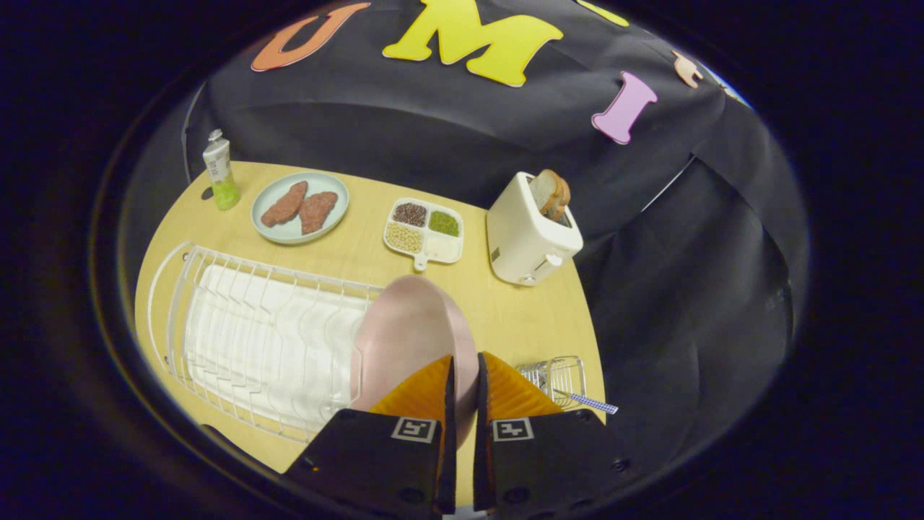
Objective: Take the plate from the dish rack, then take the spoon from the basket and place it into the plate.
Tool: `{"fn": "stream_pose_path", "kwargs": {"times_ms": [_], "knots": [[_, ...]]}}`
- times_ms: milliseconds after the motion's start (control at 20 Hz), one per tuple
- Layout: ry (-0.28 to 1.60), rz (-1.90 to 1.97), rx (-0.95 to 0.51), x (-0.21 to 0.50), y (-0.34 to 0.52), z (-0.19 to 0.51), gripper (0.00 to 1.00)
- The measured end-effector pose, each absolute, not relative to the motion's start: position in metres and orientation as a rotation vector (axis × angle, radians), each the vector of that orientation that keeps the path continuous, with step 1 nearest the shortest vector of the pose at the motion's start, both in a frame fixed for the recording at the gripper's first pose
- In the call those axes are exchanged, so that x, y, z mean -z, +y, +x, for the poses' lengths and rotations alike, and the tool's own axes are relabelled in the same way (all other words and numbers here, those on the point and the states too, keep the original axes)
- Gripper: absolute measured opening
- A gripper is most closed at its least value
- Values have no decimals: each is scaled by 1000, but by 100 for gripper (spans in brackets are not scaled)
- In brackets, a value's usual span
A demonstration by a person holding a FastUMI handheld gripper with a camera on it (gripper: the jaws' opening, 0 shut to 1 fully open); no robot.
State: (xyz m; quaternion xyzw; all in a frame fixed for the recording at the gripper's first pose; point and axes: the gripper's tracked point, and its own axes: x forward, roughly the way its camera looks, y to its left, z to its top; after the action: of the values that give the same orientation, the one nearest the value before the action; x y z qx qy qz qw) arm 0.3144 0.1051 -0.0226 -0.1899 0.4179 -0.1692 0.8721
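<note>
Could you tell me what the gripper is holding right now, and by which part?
The gripper holds the pink plate by its rim, at the near edge, jaws closed on it. The plate stands on edge at the dish rack.

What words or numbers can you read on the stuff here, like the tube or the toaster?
No words or numbers can be read.
Tube: printing on its label, too small and blurred to read.
Toaster: small dark mark low on its side, too small to read.
Gripper, its fingers closed on the pink plate: two square black-and-white marker patterns, not words.
</note>
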Motion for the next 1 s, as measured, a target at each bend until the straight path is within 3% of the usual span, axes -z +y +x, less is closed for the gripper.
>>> {"fn": "stream_pose_path", "kwargs": {"times_ms": [500, 1000], "knots": [[562, -434, 533, -12, 121, 303, 14], [490, -214, 192, -11, 118, 180, 14]]}}
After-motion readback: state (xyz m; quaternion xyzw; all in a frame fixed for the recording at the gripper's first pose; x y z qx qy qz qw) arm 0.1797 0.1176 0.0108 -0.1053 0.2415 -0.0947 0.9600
